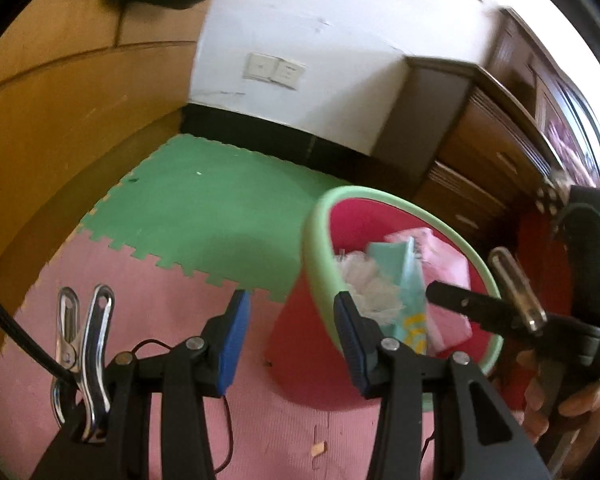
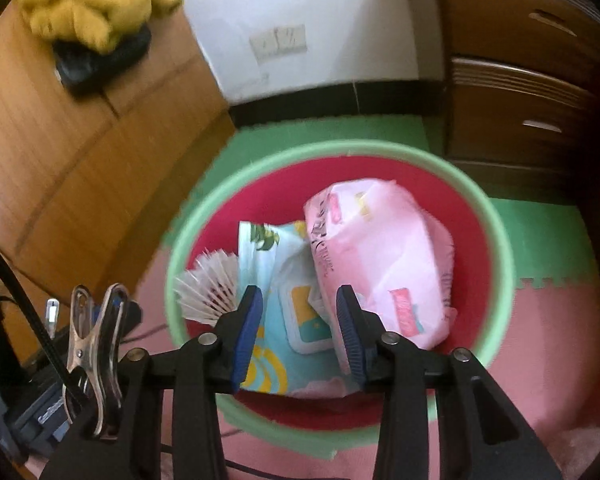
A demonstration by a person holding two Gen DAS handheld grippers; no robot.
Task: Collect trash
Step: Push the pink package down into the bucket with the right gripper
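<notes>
A red bin with a green rim (image 2: 496,240) stands on the foam mat; it also shows in the left wrist view (image 1: 316,264). Inside lie a pink wipes pack (image 2: 380,248), a light blue wipes pack (image 2: 296,316) and a white shuttlecock (image 2: 212,284). My right gripper (image 2: 298,320) is open and empty, held just above the bin's contents. My left gripper (image 1: 292,328) is open and empty, left of the bin above the pink mat. The right gripper's black frame (image 1: 580,280) appears at the right in the left wrist view.
Pink mat (image 1: 180,320) and green mat (image 1: 220,200) tiles cover the floor. A light wooden cabinet (image 2: 80,160) stands at the left with a yellow cloth (image 2: 96,0) on it. A dark wooden dresser (image 2: 520,100) stands at the right. A white wall with sockets (image 1: 274,68) is behind.
</notes>
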